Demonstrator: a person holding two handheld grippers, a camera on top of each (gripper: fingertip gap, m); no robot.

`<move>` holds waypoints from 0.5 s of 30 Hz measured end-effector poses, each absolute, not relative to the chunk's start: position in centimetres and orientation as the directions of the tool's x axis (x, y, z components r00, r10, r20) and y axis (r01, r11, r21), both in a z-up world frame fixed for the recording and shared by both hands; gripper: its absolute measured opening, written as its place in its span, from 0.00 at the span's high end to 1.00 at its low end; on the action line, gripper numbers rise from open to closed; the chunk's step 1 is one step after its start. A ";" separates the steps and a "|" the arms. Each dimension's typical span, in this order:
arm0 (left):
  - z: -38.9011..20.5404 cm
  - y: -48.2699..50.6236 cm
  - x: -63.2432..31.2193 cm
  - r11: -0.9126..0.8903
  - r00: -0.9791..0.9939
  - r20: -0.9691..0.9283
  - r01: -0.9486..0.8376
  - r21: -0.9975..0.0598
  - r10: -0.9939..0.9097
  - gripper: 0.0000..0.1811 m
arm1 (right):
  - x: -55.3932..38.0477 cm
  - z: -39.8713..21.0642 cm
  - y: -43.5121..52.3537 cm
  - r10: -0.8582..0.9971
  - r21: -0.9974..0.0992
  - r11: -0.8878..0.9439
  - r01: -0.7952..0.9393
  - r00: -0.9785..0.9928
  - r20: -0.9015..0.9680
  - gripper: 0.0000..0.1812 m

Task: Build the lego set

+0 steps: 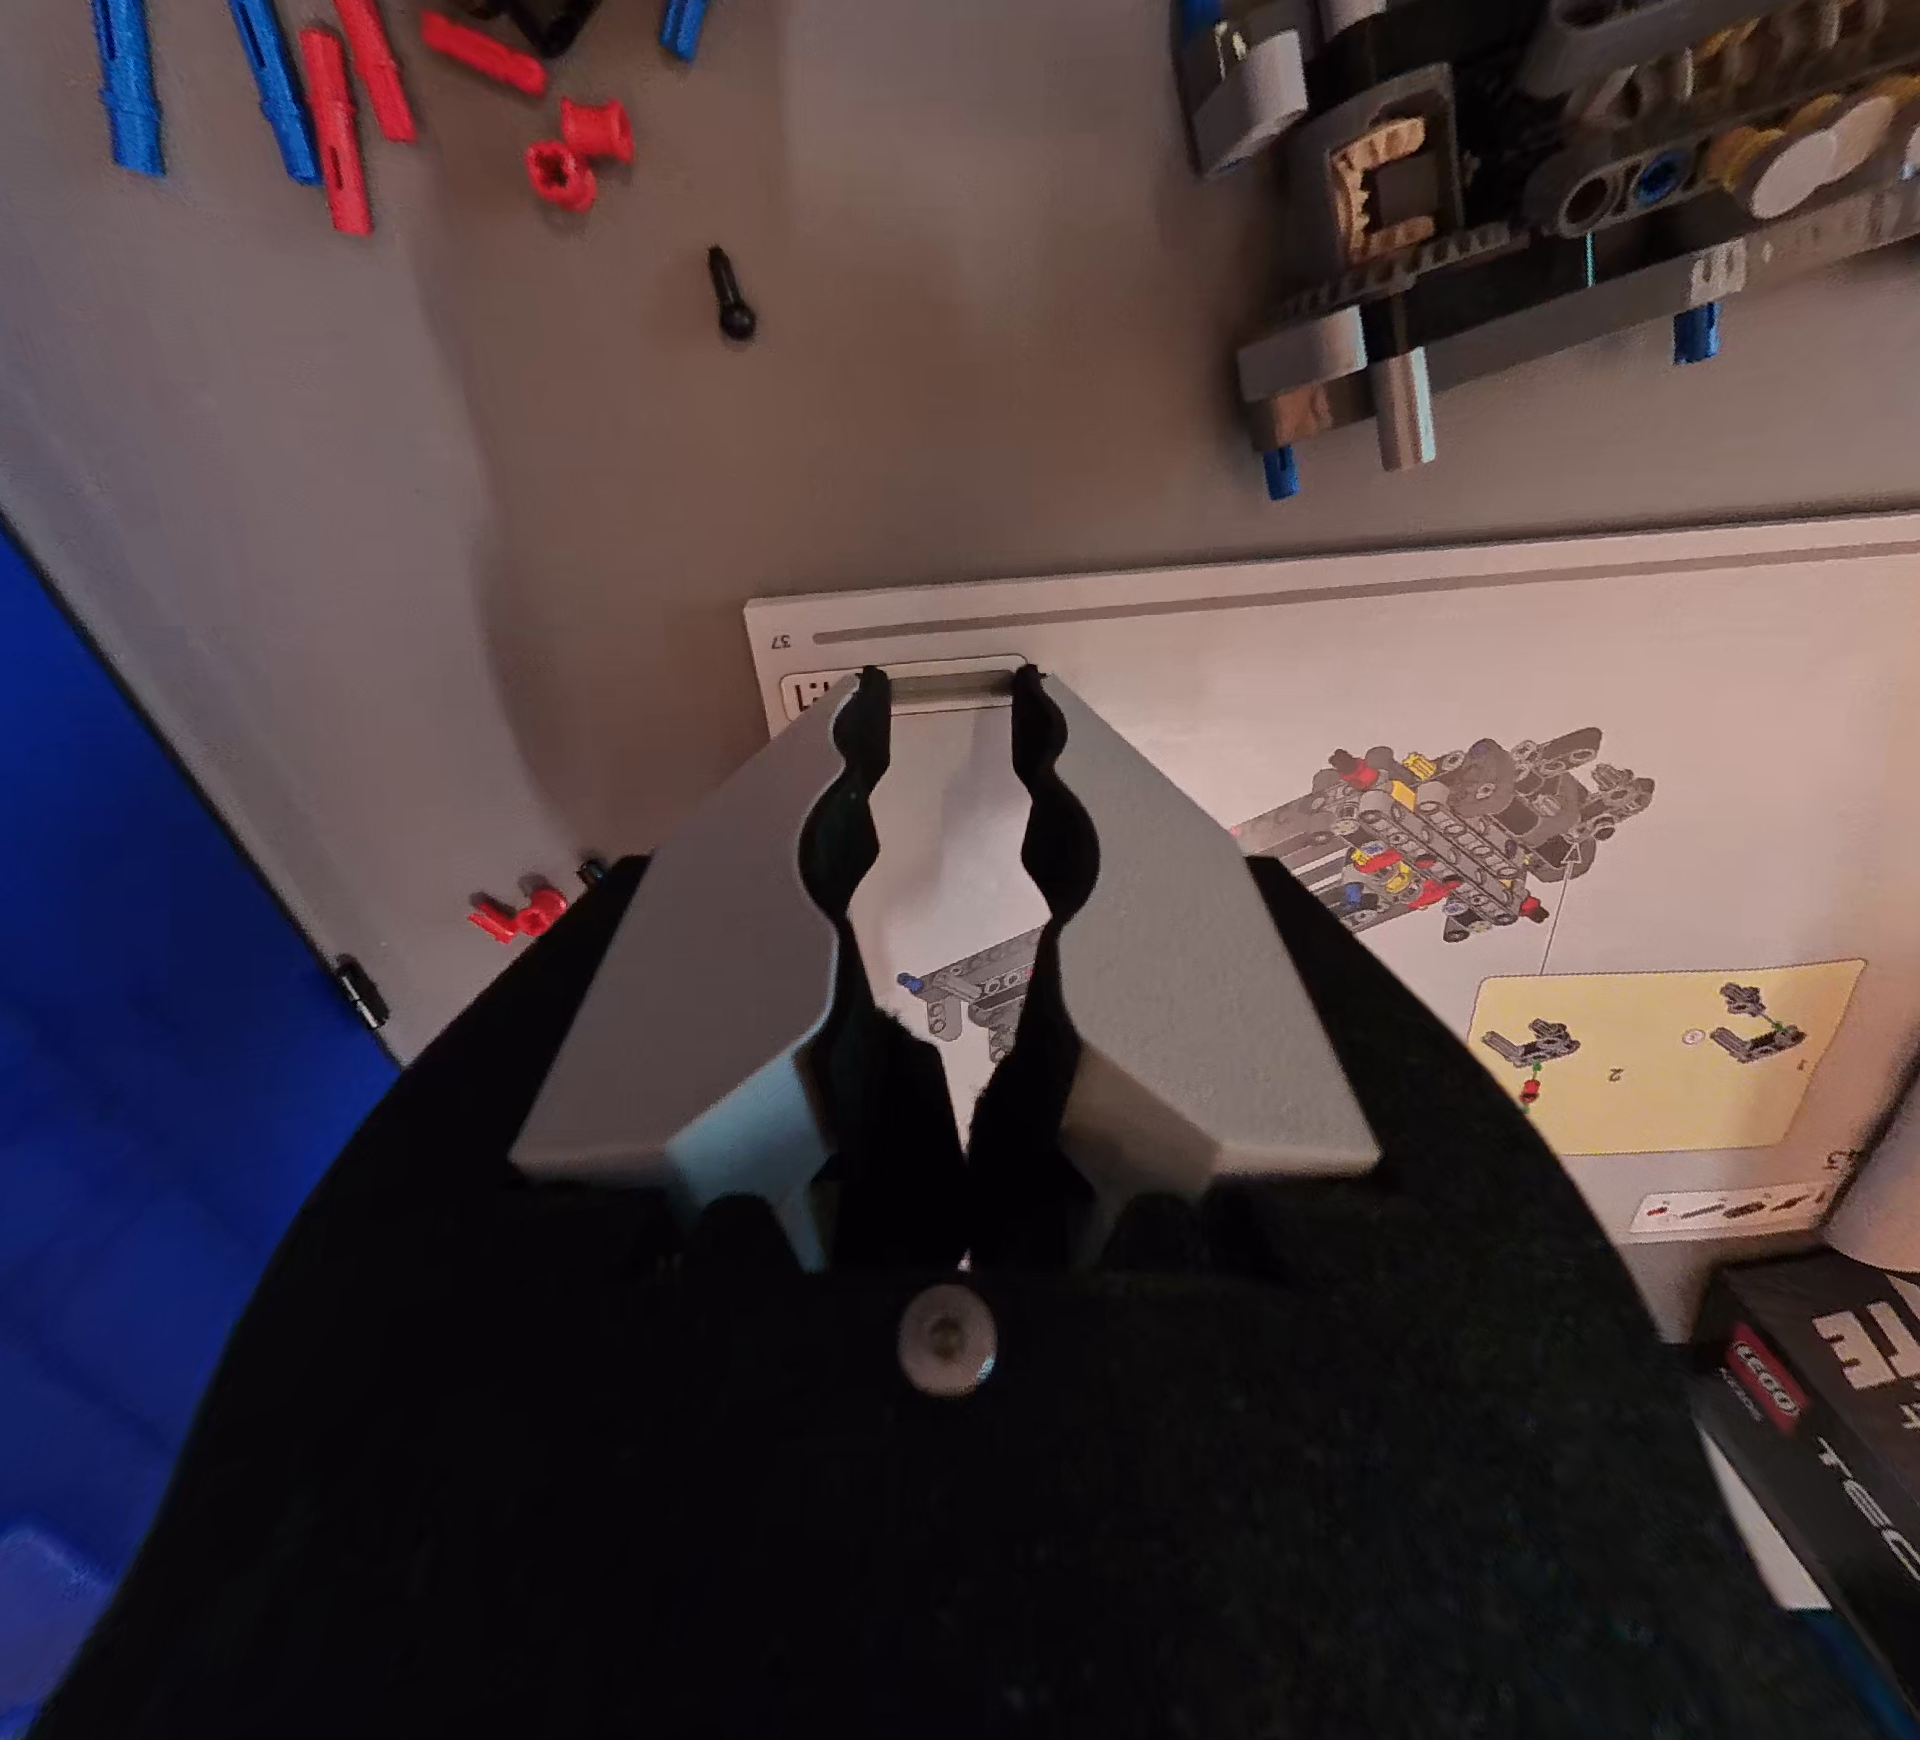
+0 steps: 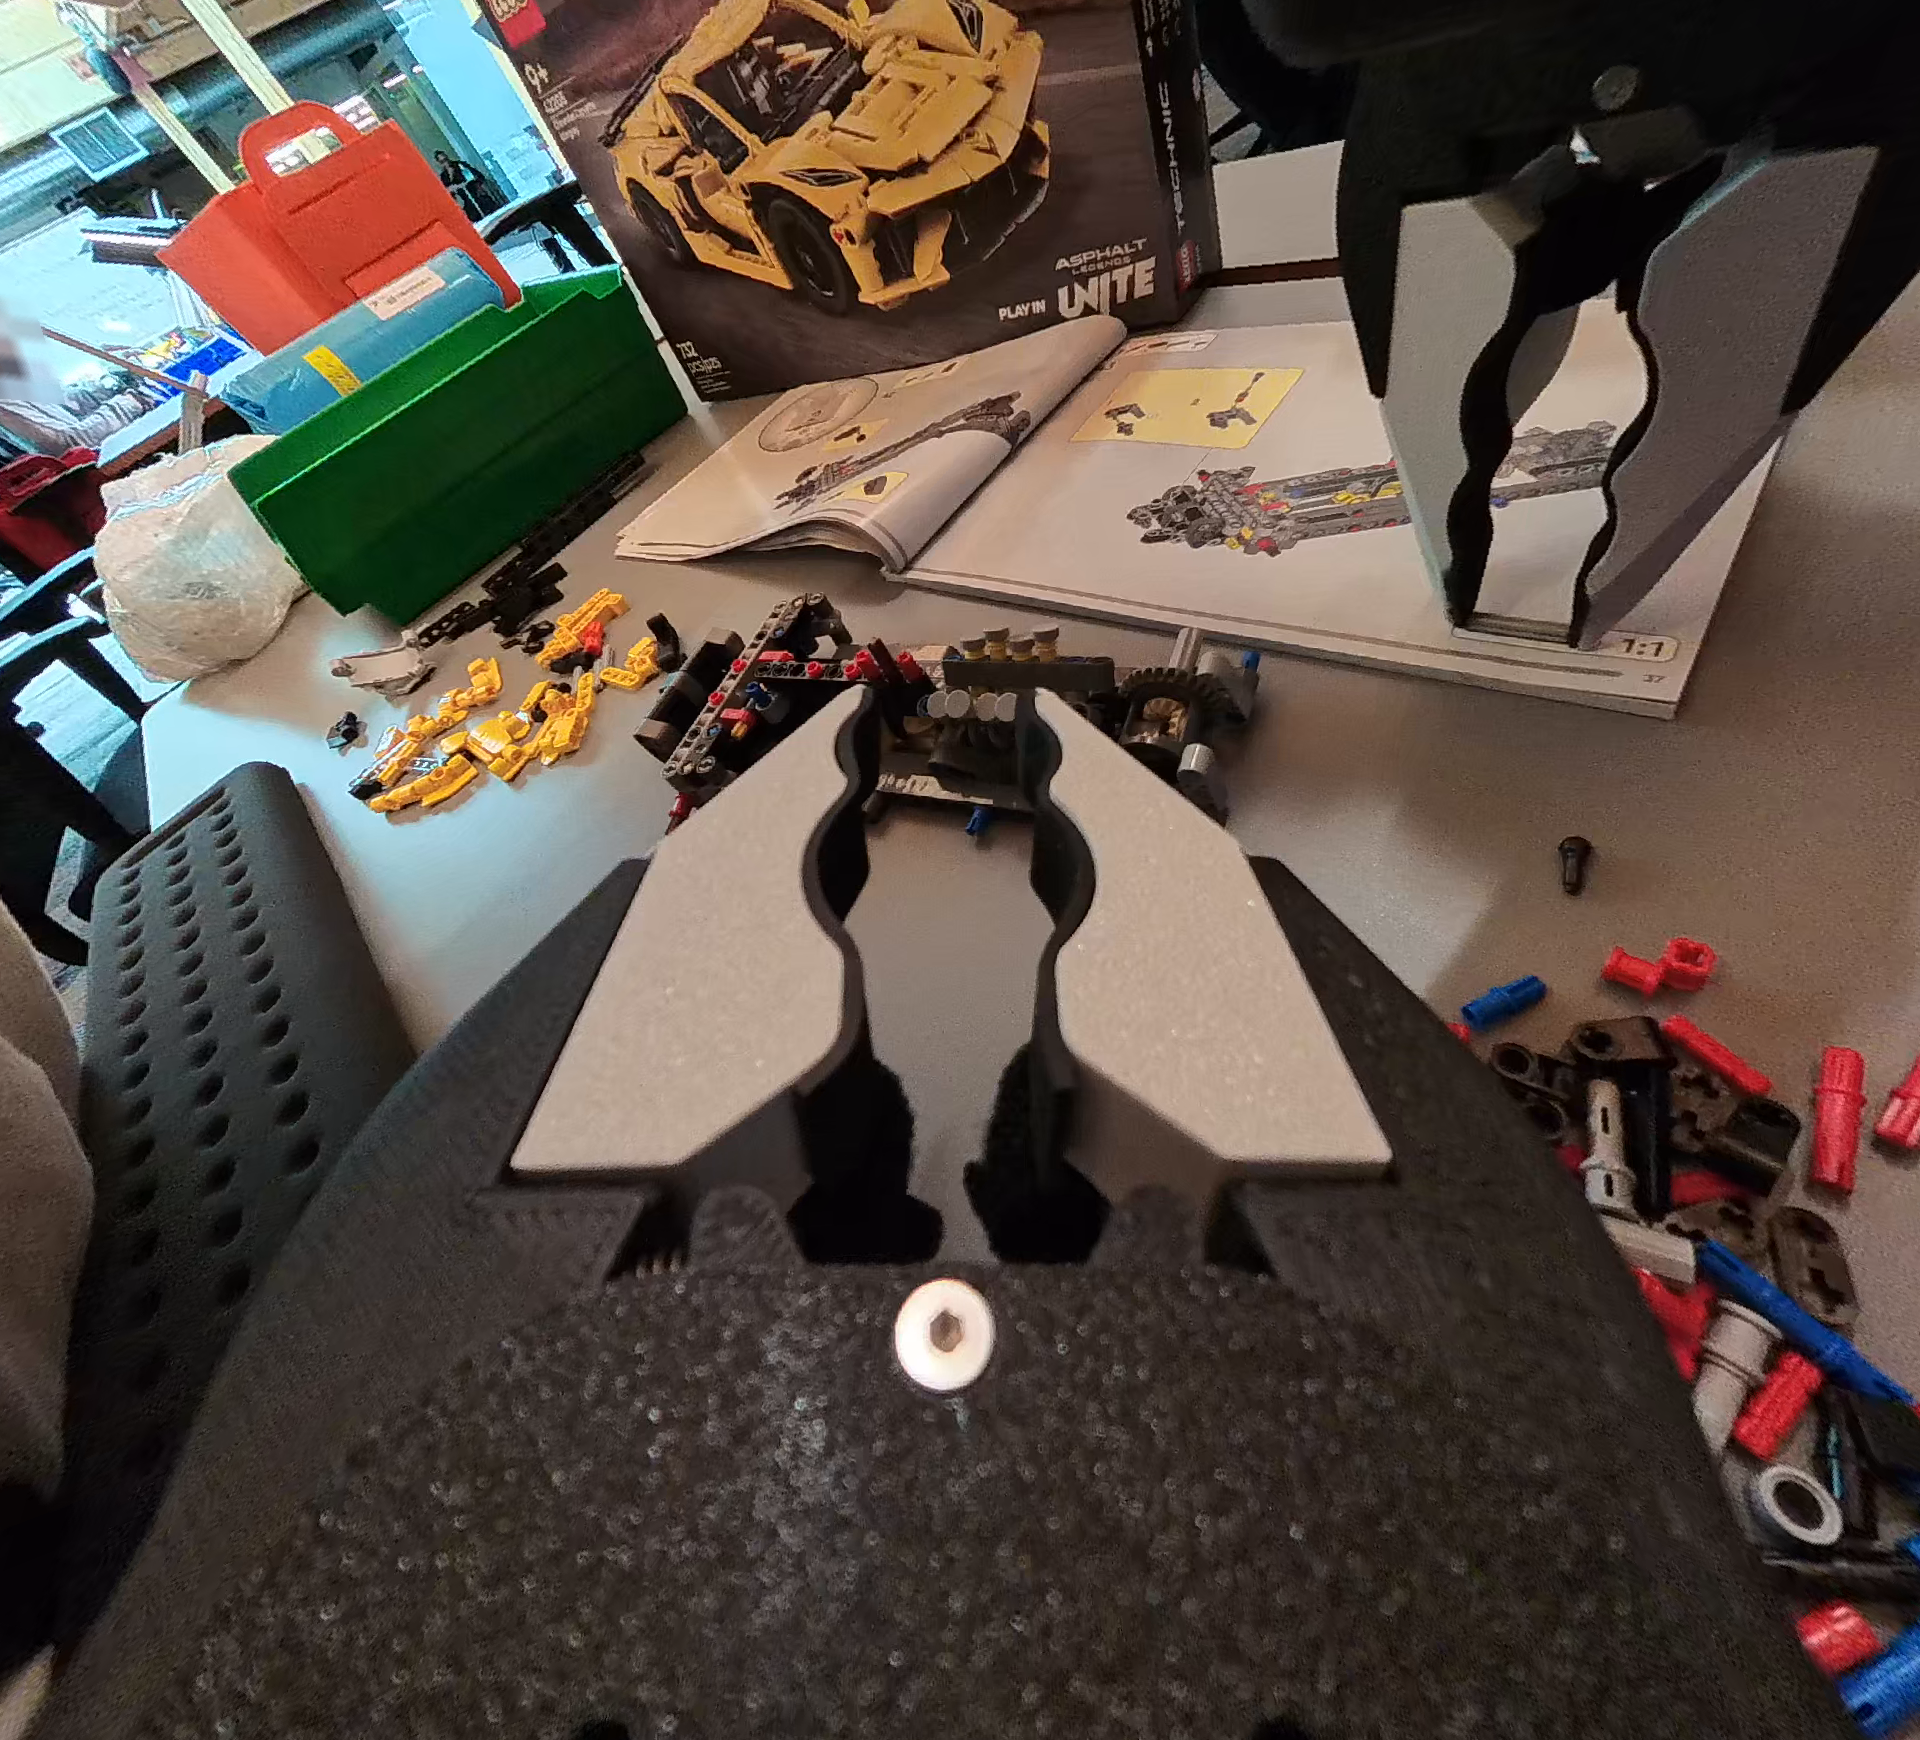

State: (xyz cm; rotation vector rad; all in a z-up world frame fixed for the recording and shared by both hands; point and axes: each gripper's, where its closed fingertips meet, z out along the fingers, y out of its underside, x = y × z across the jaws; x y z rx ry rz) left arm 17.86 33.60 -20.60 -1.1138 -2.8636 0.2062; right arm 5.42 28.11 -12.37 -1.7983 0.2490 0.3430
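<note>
The left claw (image 1: 948, 678) pinches a grey axle (image 1: 951, 691) endwise between its tips, pressed down on the open instruction booklet (image 1: 1351, 651). The right claw (image 2: 951, 703) hangs released above the grey surface (image 2: 1351, 817), just before the half-built chassis (image 2: 935, 682). Loose red and blue pins (image 1: 343, 69) lie scattered well apart.

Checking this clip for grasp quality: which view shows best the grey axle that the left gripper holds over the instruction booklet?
The left wrist view: the grey axle spans the left gripper's fingertips, seen along its length. The right wrist view shows it only as a thin strip low between those fingertips, against the booklet.
</note>
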 end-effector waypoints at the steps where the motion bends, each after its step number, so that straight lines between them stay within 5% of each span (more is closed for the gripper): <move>1: -20.6 33.6 17.9 0.727 -0.734 0.008 0.671 -0.146 0.680 0.88 | 5.4 -12.4 28.1 0.012 -0.904 -0.251 -0.345 0.933 -0.359 0.86; 15: -20.6 33.6 17.9 0.723 -0.729 -0.002 0.680 -0.121 0.684 0.88 | 5.3 -12.6 28.2 0.011 -0.904 -0.264 -0.338 0.936 -0.353 0.86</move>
